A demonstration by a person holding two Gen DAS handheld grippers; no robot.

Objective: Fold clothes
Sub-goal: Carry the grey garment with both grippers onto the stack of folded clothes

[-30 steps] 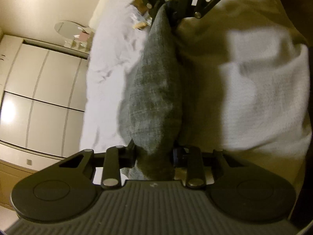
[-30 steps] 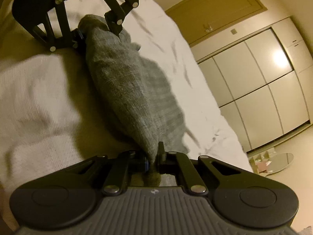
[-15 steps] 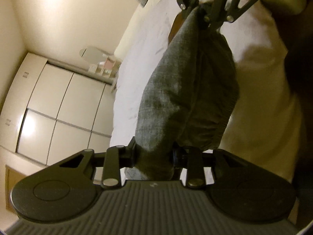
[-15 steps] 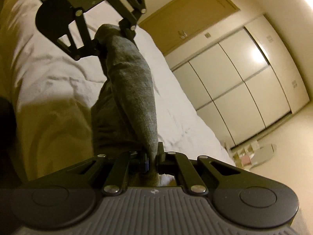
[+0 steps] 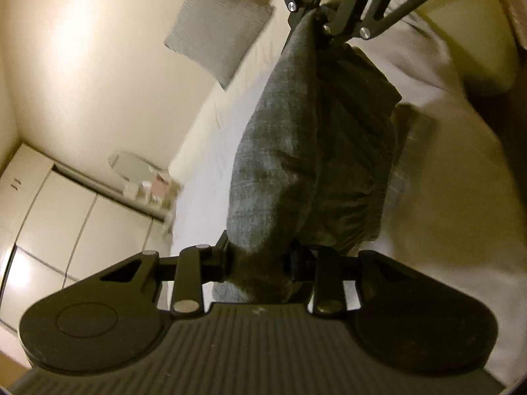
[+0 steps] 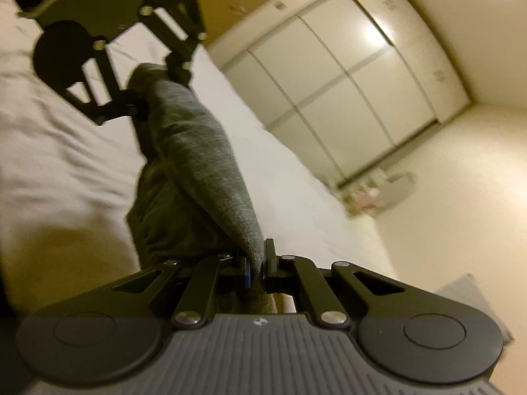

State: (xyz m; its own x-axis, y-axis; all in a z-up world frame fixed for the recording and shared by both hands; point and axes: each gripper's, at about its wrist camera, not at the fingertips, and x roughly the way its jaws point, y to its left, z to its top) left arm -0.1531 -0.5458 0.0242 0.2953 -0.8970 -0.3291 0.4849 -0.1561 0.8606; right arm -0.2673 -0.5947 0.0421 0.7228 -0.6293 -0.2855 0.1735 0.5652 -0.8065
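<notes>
Two views take in the same dim room, largest things first. A pale wall (image 5: 98, 65) and a white wardrobe (image 6: 336, 95) with sliding doors fill the background. The bed (image 6: 59, 164), covered in a white sheet, runs under everything and is rumpled near its edge. A grey pillow (image 5: 217, 29) lies at the head of the bed against the wall. On the floor by the wardrobe sits a round mirror (image 5: 131, 164) with some small items beside it; they are too blurred to name.

The garment (image 5: 280, 151), a grey knit piece, hangs stretched in the air above the bed between the two tools, doubled so that a lighter face and a darker, shadowed face lie side by side. Its lower folds sag toward the sheet, though whether they touch it I cannot tell.

The left hand-held gripper (image 5: 260, 260) is clamped on a thick bunch of the cloth at one end, its fingers held fairly far apart by the bulk. The right hand-held gripper (image 6: 258, 263) pinches the other end, a thin corner, with its fingers nearly together. Each tool appears at the top of the other's view, facing it along the cloth.
</notes>
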